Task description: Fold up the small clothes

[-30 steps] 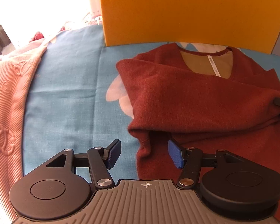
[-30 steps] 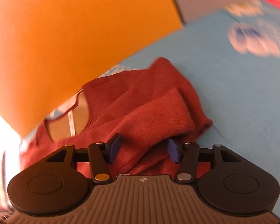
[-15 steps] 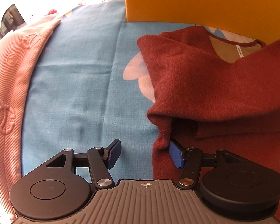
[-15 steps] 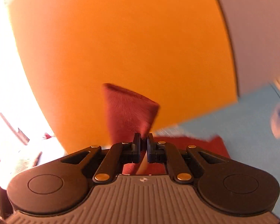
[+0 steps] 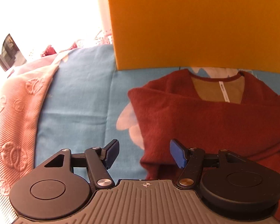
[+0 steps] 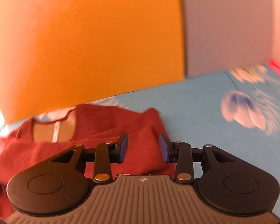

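- Left wrist camera is looking steeply down, close over the sweater's (image 5: pixel 205 123) left edge.
- Right wrist camera is facing its right edge, blurred.
- Both are sharing the orange board (image 5: pixel 196 24).

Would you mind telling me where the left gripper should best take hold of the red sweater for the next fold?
Probably the lower left edge of the red sweater, where the folded-in sleeve ends and the fabric edge sits clear on the blue sheet. Come from the left side, low, with the open left gripper straddling that edge: it is the nearest free, layered border.
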A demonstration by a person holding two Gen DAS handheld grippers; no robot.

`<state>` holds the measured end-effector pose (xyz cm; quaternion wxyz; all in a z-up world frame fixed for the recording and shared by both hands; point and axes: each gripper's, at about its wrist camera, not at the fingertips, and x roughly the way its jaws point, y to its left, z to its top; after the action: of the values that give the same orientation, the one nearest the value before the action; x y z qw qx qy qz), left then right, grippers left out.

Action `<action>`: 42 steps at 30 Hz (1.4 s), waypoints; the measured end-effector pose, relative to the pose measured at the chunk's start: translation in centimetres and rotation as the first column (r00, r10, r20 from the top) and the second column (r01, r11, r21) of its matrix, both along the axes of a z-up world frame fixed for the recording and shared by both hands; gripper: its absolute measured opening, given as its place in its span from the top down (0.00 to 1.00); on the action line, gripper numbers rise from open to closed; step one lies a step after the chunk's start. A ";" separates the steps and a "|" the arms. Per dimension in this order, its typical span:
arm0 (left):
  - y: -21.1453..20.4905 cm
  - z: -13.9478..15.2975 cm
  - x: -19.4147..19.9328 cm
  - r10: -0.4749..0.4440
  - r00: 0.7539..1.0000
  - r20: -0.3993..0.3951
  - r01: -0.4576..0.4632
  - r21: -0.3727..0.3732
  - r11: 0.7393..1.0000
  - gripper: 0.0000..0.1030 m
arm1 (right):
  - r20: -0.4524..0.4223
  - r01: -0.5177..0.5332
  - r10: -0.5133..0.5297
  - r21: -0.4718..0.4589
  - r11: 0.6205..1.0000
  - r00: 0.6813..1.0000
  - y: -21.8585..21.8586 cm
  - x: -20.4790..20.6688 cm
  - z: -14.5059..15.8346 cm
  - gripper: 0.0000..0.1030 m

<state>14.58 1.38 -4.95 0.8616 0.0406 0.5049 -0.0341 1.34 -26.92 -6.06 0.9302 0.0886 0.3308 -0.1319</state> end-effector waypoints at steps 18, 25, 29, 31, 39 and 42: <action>0.0 -2.3 0.2 -0.043 0.998 -0.034 0.049 0.167 0.985 0.00 | -0.258 -0.223 0.216 0.002 0.975 0.942 1.4 3.9 -3.2 0.41; -2.3 -1.9 -1.3 -0.063 0.998 -0.022 0.065 0.127 0.990 0.00 | -0.143 -0.255 0.244 -0.065 0.965 0.959 3.9 1.2 -0.6 0.45; -3.8 -4.0 -4.9 -0.106 0.990 -0.091 0.117 0.124 0.985 0.00 | -0.229 -0.435 0.434 0.050 0.899 0.871 7.6 -1.6 -2.2 0.45; -4.1 -5.3 -6.9 -0.138 0.981 -0.135 0.155 0.130 0.979 0.00 | -0.329 -0.470 0.466 0.073 0.880 0.821 8.6 -3.3 -4.1 0.46; -2.5 -5.7 -12.8 -0.220 0.959 -0.181 0.249 0.160 0.955 0.00 | -0.447 -0.504 0.474 0.058 0.862 0.759 5.6 -10.2 -3.3 0.33; -2.4 -5.4 -12.3 -0.198 0.961 -0.194 0.232 0.172 0.957 0.00 | -0.375 -0.435 0.411 0.023 0.900 0.831 5.3 -8.9 -1.8 0.33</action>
<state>2.25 -0.99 -10.33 0.7971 0.1756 0.5718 -0.0821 -7.59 -21.60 -7.84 0.8591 -0.0430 0.5073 0.0525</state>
